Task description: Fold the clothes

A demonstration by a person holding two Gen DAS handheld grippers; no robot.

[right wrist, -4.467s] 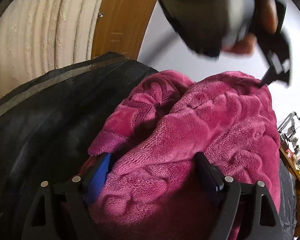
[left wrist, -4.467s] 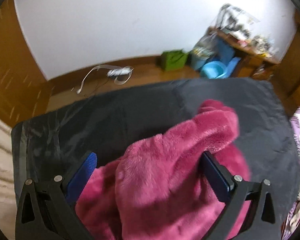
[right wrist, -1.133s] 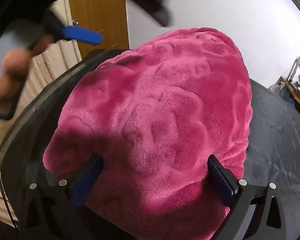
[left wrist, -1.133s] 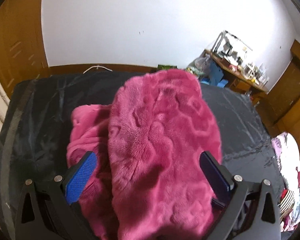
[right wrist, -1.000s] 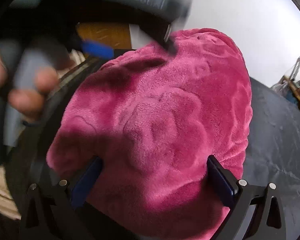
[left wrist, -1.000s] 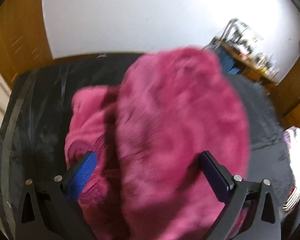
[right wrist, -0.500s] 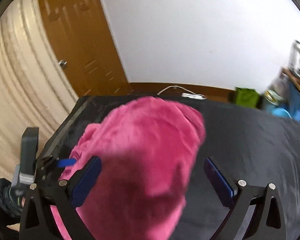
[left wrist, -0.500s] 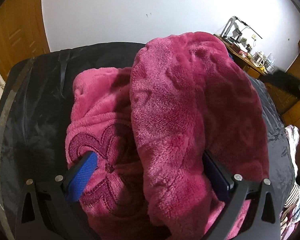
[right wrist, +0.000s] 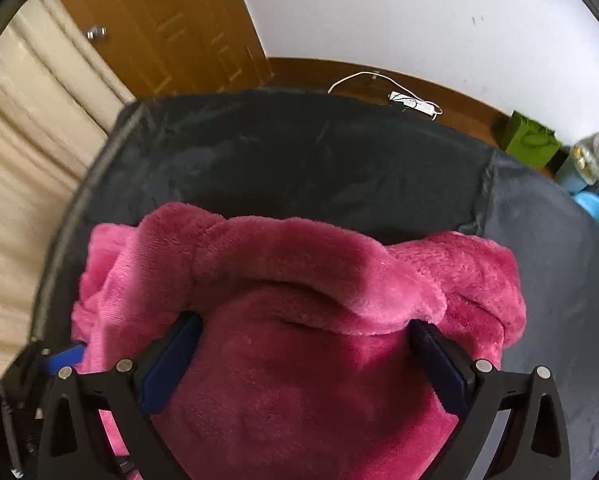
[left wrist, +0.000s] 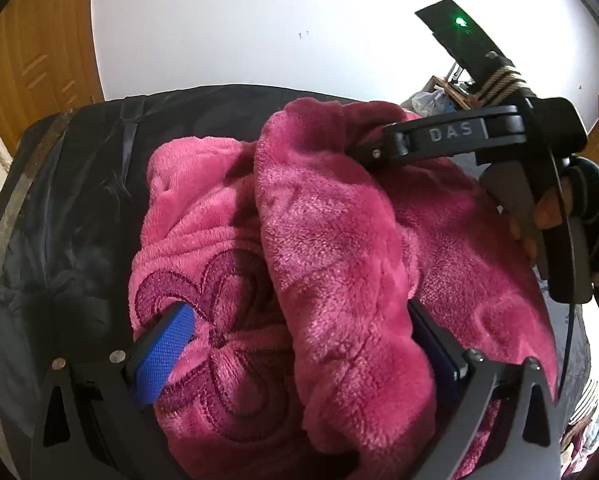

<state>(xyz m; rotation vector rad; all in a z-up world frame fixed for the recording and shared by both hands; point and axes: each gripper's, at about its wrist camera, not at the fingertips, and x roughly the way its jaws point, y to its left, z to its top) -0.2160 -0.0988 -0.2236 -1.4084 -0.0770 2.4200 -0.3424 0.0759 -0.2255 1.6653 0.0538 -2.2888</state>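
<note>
A pink fleece garment (left wrist: 323, 248) with an embroidered flower lies bunched on a black sheet (left wrist: 79, 208). My left gripper (left wrist: 295, 344) is wide open, its fingers on either side of a thick fold of fleece. My right gripper (right wrist: 303, 348) is also wide open with fleece (right wrist: 299, 280) heaped between its fingers. In the left wrist view the right gripper (left wrist: 451, 140) reaches in from the right onto the garment's far part. In the right wrist view the left gripper's blue pad (right wrist: 65, 354) shows at the lower left.
A wooden door (right wrist: 159, 28) and cream ribbed bedding (right wrist: 23, 152) are at the left. A white power strip (right wrist: 411, 102), a green bag (right wrist: 531, 142) and a blue tub (right wrist: 595, 208) are on the floor beyond the sheet. Cluttered shelves (left wrist: 451, 88) stand at the far right.
The garment was swung up and over, then set down on the sheet. The right gripper has come down onto its far part and now shows in the left wrist view.
</note>
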